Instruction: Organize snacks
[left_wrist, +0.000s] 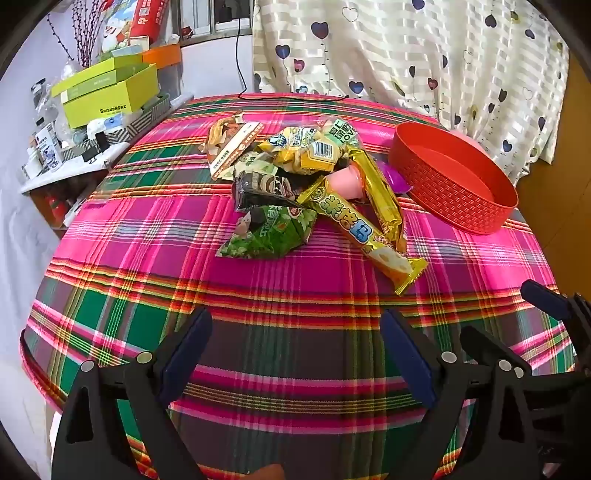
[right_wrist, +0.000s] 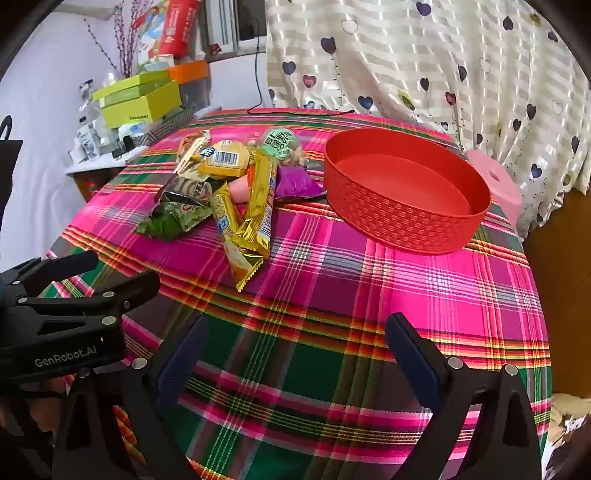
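left gripper (left_wrist: 295, 354) and right gripper (right_wrist: 295, 354) both spread wide and empty over bare plaid tablecloth (left_wrist: 147, 229) near the front edge, crinkly foil snack packets (left_wrist: 295, 177) heaped mid-table, round red woven-texture basket (right_wrist: 406, 218) just right of them, open cloth between

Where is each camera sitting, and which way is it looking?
Left wrist camera: sits on the left gripper, tilted down at the plaid tablecloth and heap of shiny snack packets; its open fingers show, and the right gripper at its right edge.
Right wrist camera: sits on the right gripper, facing the round red plastic basket; its open fingers and the left gripper show.
Both share the packets, basket and heart-patterned curtain.
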